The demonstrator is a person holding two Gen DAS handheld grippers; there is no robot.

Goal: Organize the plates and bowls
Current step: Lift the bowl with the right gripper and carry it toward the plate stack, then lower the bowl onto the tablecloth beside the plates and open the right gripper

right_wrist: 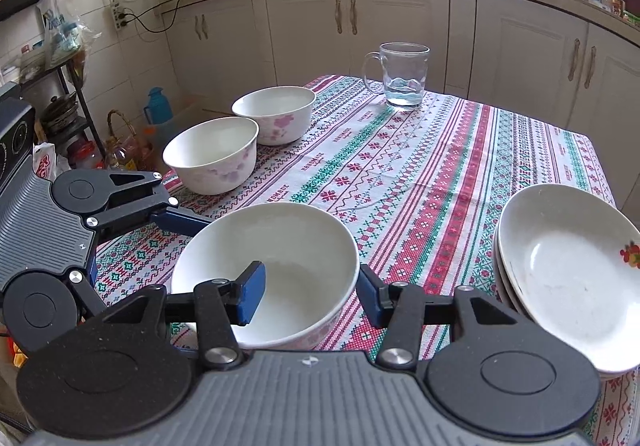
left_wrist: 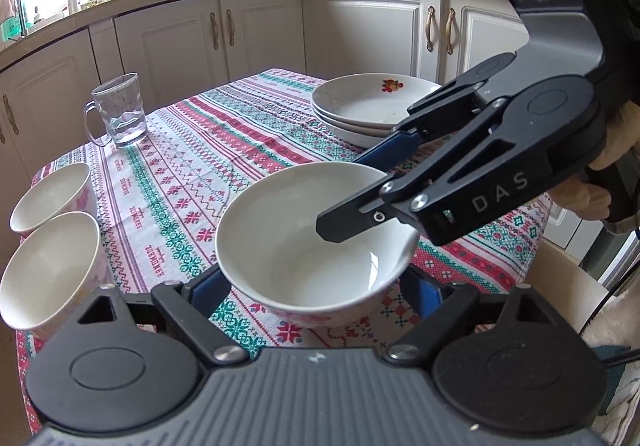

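A white bowl with a faint pink floral print on its outside sits on the table, near its front edge, with both grippers at it. The right gripper straddles the bowl's near wall: one blue pad sits inside the bowl and the other outside, so its jaws are pinching the rim. In the left wrist view its black body carries the letters "DAS" in pale print. The left gripper comes in from the bowl's other side with its jaws spread wide to either flank of the bowl; whether the blue pads touch the wall I cannot tell. Two more white bowls with pink flowers stand side by side, close together, at the table's left edge in the right wrist view. A stack of shallow white plates, the top one marked with a small red and yellow flower motif, lies at the opposite side. A clear glass mug with a little water stands at the far end. The tablecloth is striped in red, green and white cross-stitch patterns, with a repeated woven word that looks like "HANDMADE".
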